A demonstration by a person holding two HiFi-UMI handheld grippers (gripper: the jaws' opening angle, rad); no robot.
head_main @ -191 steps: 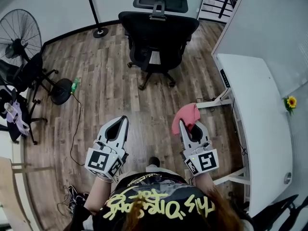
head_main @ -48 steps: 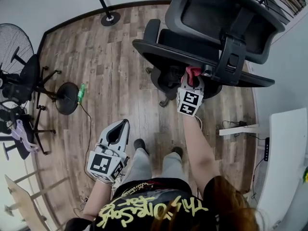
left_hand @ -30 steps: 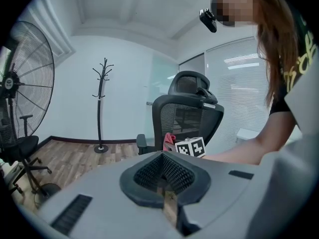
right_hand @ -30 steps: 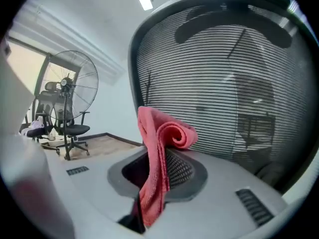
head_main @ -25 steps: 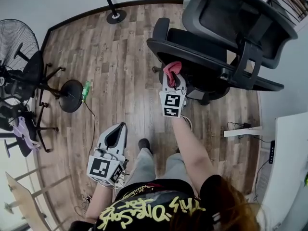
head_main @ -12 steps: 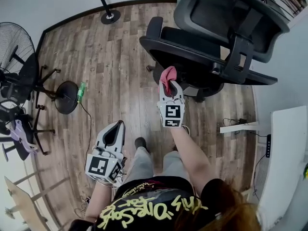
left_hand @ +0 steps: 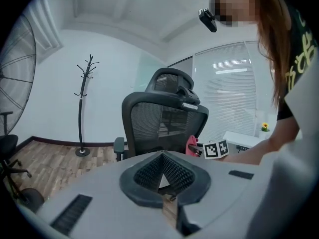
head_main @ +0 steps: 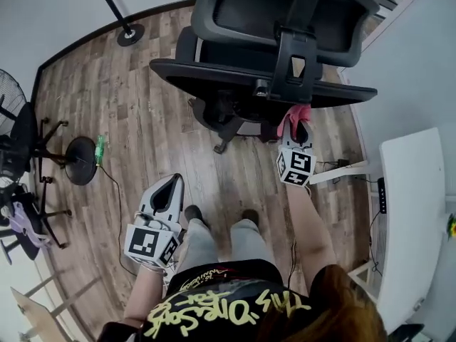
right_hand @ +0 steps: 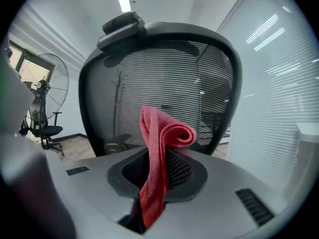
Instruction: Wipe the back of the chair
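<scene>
One chair (head_main: 239,9), one cloth (head_main: 291,117)

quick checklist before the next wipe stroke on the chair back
1. Red cloth clamped in the right gripper: ok, jaws shut on it, folded end sticking out.
2. Cloth aimed at the chair back: ok, the mesh fills the right gripper view.
3. Cloth touching the mesh: cannot tell.
4. Left gripper clear of the chair: ok, shut, empty, low by the person's side.
5. Chair steadied against rolling: not ok, the left gripper is not on it.
</scene>
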